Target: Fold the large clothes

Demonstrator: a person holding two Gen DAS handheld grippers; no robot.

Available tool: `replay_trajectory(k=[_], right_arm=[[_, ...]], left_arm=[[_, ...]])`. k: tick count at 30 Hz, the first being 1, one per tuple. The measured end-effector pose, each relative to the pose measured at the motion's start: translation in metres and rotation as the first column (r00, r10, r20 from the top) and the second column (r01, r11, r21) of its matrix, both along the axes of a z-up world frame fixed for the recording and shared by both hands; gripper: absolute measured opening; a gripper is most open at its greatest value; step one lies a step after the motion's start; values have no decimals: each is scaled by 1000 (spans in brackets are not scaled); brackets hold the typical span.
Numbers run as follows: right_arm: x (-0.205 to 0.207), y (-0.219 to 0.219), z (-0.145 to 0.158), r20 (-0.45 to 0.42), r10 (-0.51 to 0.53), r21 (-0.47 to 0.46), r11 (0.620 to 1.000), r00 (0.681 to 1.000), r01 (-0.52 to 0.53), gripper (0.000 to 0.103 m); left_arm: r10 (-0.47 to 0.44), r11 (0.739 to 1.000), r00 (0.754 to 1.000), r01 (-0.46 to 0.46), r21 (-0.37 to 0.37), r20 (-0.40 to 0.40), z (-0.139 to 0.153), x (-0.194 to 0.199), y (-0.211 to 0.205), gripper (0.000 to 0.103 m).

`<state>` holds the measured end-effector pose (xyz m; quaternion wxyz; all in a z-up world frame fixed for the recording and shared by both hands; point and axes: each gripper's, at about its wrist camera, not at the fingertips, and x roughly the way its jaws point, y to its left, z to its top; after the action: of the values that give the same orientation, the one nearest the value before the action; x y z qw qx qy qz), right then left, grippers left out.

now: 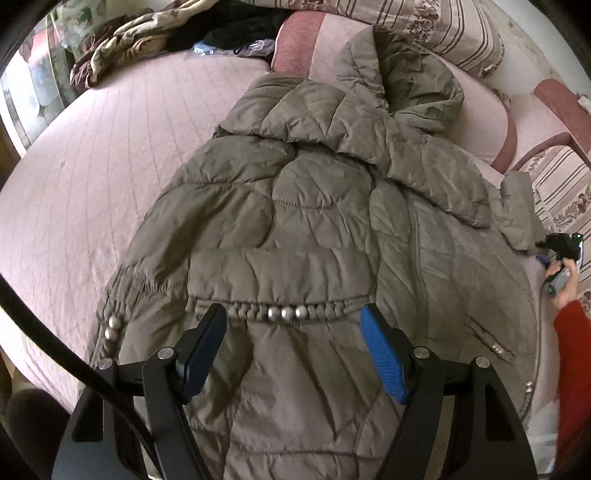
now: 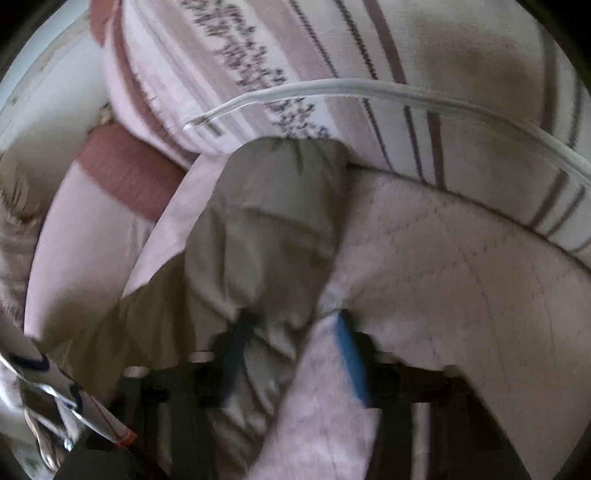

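Note:
A large grey-brown quilted puffer jacket [image 1: 314, 206] lies spread on the pink quilted bed [image 1: 92, 155], hood toward the pillows. One sleeve is folded across its front, its cuff with metal snaps [image 1: 288, 313] just ahead of my left gripper [image 1: 293, 317], which is open and empty above the jacket. My right gripper [image 1: 557, 245] shows at the right edge, at the other sleeve's end. In the blurred right wrist view the right gripper [image 2: 291, 332] is closed around that sleeve [image 2: 266, 221] together with a fold of pink bedspread.
Striped floral pillows [image 1: 461, 33] and pink-and-maroon cushions [image 1: 295, 40] lie at the bed's head. A patterned blanket [image 1: 122, 40] and dark clothes [image 1: 240, 26] are heaped at the far left. A white cable [image 2: 369, 90] runs across a striped pillow [image 2: 461, 122].

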<state>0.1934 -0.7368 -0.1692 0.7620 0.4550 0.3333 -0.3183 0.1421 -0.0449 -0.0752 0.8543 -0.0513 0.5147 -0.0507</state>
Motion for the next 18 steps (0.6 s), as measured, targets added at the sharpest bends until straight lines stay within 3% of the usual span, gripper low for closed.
replay_trajectory(k=[3,9,13,16,18], right_arm=[[1,-9,9,15,9,33,999,1000,-9,7],[-19,11,98,-9,52,-207,977,999,-52,6],[-30,44,169,28,88,-327,942,996,-74,6],[-16,99,227,59,212,-430,887,975,-167,6],[-2,155,257,77,342,-484,834,936,-265,5]], left_arm=[[1,999,999,-2,48,32,-1,6,0,74],[7,999,998,-10,42,65,2,12,11,74],[-5,998,992,-4,67,127,10,15,20,74],[14,996,984,-29,82,175,15,25,32,74],[56,996,979,-68,55,195,15,33,47,74]])
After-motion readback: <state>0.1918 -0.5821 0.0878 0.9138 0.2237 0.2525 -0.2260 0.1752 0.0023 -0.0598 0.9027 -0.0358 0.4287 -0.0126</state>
